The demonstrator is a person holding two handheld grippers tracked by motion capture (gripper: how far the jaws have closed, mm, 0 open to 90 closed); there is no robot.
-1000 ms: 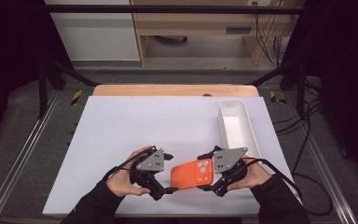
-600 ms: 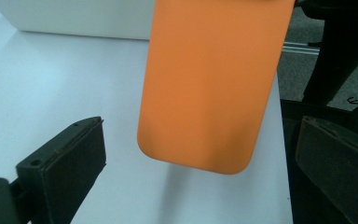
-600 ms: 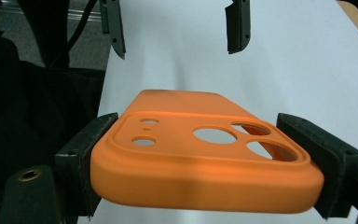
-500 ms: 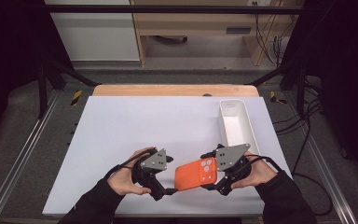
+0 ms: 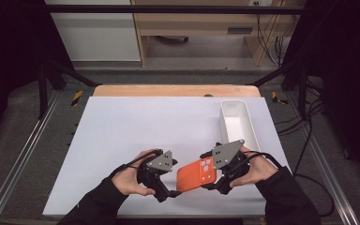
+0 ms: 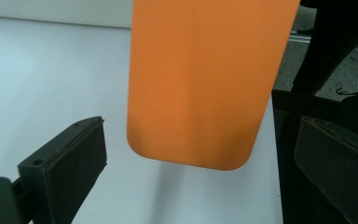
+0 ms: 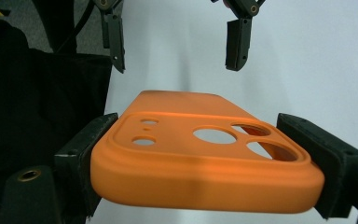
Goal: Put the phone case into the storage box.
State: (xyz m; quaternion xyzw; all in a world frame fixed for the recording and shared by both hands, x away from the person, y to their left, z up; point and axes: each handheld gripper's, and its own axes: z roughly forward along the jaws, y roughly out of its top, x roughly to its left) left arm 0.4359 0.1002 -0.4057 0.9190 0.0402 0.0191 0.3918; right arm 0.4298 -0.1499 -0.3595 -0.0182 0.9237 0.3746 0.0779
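Nothing moved; right tongs [image 7: 205, 163] clamp orange case [image 7: 200, 163]

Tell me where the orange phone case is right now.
In the high view the orange phone case sits near the table's front edge, clamped at its camera-hole end by the right gripper, its plain end reaching toward the open left gripper.

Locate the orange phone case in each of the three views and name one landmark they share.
High view: the orange phone case sits low and centre, between the two hands.
Left gripper view: the case hangs from the top, its plain rounded end between the open jaws.
Right gripper view: the case spans the lower middle, its camera-hole end clamped by the right hand-held gripper.
Shared landmark: the white table surface.
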